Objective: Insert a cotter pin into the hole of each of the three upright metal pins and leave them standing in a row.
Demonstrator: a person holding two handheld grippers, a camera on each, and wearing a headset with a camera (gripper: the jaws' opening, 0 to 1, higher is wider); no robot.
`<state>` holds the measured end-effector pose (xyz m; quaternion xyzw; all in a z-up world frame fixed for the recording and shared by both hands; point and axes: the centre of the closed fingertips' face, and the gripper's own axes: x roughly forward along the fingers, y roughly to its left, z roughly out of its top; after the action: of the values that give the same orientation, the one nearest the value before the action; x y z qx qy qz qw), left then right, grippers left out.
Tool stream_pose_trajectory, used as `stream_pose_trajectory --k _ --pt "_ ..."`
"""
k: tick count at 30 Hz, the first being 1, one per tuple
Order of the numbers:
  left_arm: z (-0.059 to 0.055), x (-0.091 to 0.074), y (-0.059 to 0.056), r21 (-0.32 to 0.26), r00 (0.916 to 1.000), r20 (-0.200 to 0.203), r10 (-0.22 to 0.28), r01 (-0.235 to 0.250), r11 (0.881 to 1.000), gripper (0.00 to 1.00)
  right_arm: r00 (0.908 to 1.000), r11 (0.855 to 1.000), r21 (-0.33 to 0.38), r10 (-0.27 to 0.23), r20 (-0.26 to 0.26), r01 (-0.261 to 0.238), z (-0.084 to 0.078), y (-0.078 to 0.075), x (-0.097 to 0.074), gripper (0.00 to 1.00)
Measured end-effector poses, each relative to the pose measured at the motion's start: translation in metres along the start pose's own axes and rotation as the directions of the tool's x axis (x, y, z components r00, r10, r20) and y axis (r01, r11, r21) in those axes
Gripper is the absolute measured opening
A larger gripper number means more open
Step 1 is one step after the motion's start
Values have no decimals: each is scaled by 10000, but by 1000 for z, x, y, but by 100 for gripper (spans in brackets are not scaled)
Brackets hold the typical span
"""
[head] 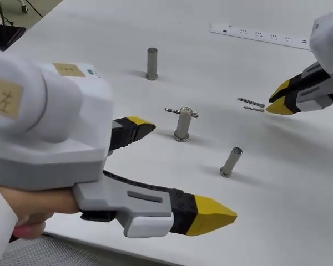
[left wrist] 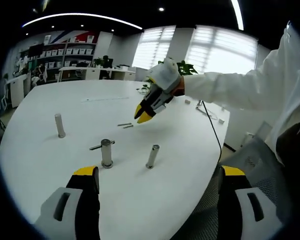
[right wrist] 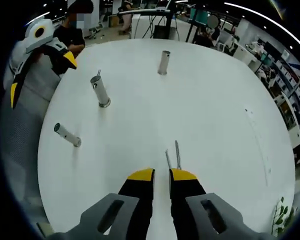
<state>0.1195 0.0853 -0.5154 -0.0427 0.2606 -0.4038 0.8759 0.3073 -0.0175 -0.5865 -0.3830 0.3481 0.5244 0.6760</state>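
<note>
Pins of grey metal, three of them, stand well apart on the white table [head: 172, 33]. The far pin [head: 151, 64] is in the upper middle of the head view and the middle pin [head: 182, 126] is at its centre. The near pin [head: 231, 162] is lower and right of centre, and it looks tilted in the frame. An inserted cotter pin [head: 180, 112] crosses the top of the middle pin and sticks out on both sides. Two loose cotter pins [head: 251, 104] lie side by side on the table at the right of the head view, just beside the yellow tips of your right gripper [head: 278, 105]. In the right gripper view its jaws are drawn close with a narrow gap between them, gripping nothing, and the loose cotter pins lie just ahead of the tips at lower centre. Your left gripper [head: 194, 170] sits large in the lower left of the head view, its jaws spread wide and empty, near the middle pin but not touching it.
</note>
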Motion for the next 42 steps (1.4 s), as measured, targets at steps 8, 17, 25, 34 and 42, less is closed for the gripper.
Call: stream_pose_trajectory --k 8,17,25,34,42 --pt "-10 -2 10 56 9997 -240 48 -47 10000 99 9990 9991 -76 426 -135 -427 5 0 17 4" --pt "-11 -5 17 -298 9999 -83 143 -146 9995 97 9977 9990 12 451 -513 -451 3 -4 21 1" --pt "-11 -7 19 -303 9998 -22 206 -207 9993 96 9919 9976 -312 580 -1133 -619 -4 -1 24 0" --pt "-8 -7 11 -159 10000 73 6 -4 9999 96 9848 9946 66 1031 -1401 -1032 -4 -2 25 0" --pt "-4 -10 10 -151 9998 98 194 -193 9997 96 9710 9638 -2190 1043 -2150 -1520 -3 -1 26 0"
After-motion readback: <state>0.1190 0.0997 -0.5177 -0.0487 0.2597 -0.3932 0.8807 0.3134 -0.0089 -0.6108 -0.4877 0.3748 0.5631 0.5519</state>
